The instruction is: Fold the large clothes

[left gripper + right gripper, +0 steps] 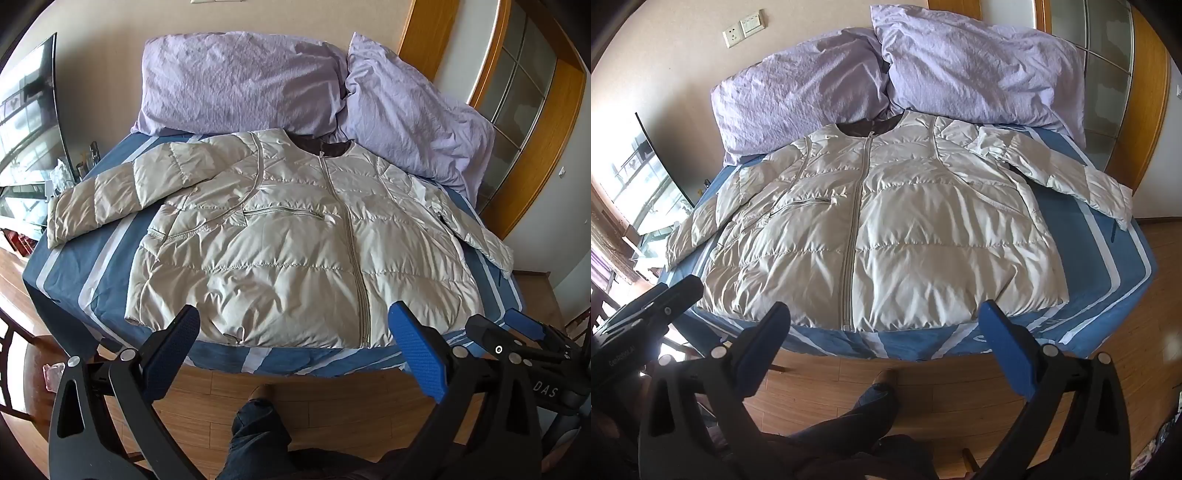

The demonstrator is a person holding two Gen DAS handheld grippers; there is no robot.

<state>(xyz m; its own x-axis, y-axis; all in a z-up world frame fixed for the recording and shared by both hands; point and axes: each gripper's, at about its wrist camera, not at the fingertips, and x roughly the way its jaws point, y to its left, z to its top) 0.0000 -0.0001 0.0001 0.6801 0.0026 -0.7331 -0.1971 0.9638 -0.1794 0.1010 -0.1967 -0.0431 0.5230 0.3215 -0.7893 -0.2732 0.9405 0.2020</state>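
A pale silver-beige puffer jacket point(295, 240) lies flat and zipped on the bed, front up, collar toward the pillows, both sleeves spread out to the sides. It also shows in the right wrist view point(886, 229). My left gripper point(293, 325) is open and empty, held above the floor just short of the jacket's hem. My right gripper point(886, 321) is open and empty too, at the same height before the hem. The right gripper also appears at the right edge of the left wrist view point(517, 332).
The bed has a blue sheet with pale stripes point(74, 273). Two lilac pillows point(240, 77) point(413, 114) lean at its head. A wooden door frame point(546, 155) stands right, a TV and shelf point(29, 122) left. The person's leg and shoe point(258, 413) are on the wooden floor.
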